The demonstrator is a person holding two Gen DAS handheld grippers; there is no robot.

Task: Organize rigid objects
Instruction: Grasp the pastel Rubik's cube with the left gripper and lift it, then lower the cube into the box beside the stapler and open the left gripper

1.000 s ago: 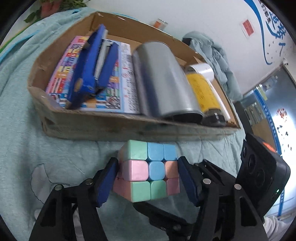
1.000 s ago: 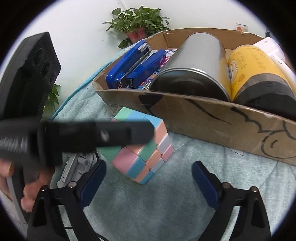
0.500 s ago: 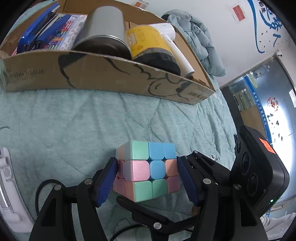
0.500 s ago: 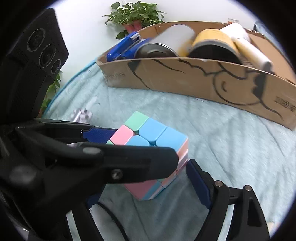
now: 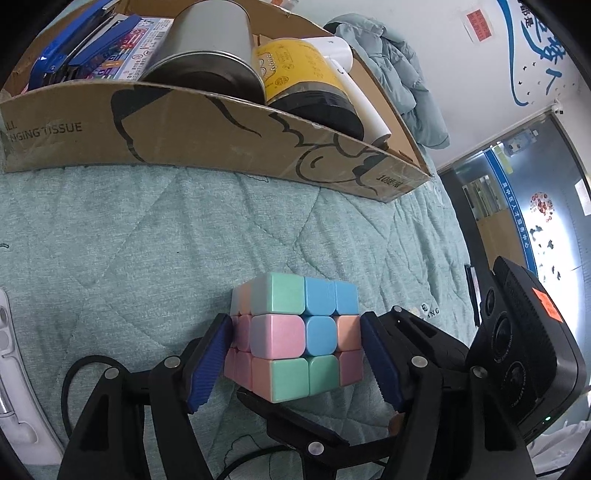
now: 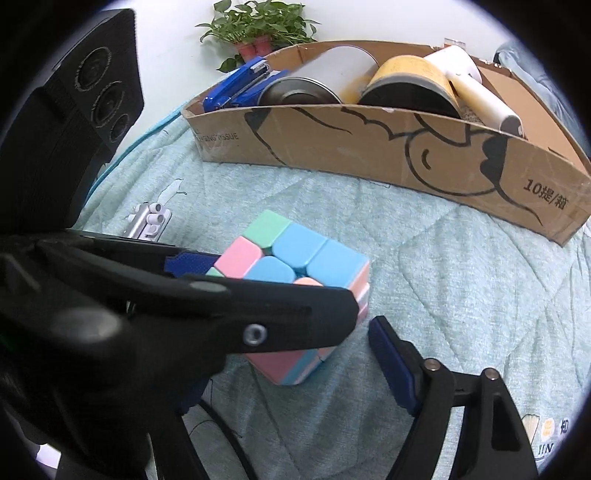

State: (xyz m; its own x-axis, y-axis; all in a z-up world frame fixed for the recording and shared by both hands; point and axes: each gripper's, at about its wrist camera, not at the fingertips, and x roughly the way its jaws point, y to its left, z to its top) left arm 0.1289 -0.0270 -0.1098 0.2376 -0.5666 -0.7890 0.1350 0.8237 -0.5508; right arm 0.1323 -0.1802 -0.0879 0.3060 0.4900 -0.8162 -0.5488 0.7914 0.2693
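A pastel puzzle cube (image 5: 295, 336) sits between the blue pads of my left gripper (image 5: 295, 354), which is shut on it just above the green quilt. The cube also shows in the right wrist view (image 6: 295, 291), with the left gripper's arm across it. My right gripper (image 6: 295, 369) is open and empty, close beside the cube; only its right finger (image 6: 395, 369) shows, the left one is hidden. The cardboard box (image 5: 229, 125) lies beyond, holding a blue stapler (image 5: 70, 48), a silver tin (image 5: 210, 55), a yellow can (image 5: 303, 74) and a white tube (image 5: 354, 85).
A white plastic piece (image 5: 11, 369) lies at the quilt's left edge, also in the right wrist view (image 6: 147, 221). A black cable (image 5: 74, 373) loops under the left gripper. A potted plant (image 6: 258, 26) stands behind the box. A folded jacket (image 5: 399, 62) lies at the right.
My left gripper has drawn back from the box with the cube in it, lower toward the quilt. The right gripper has moved back with it and stays open.
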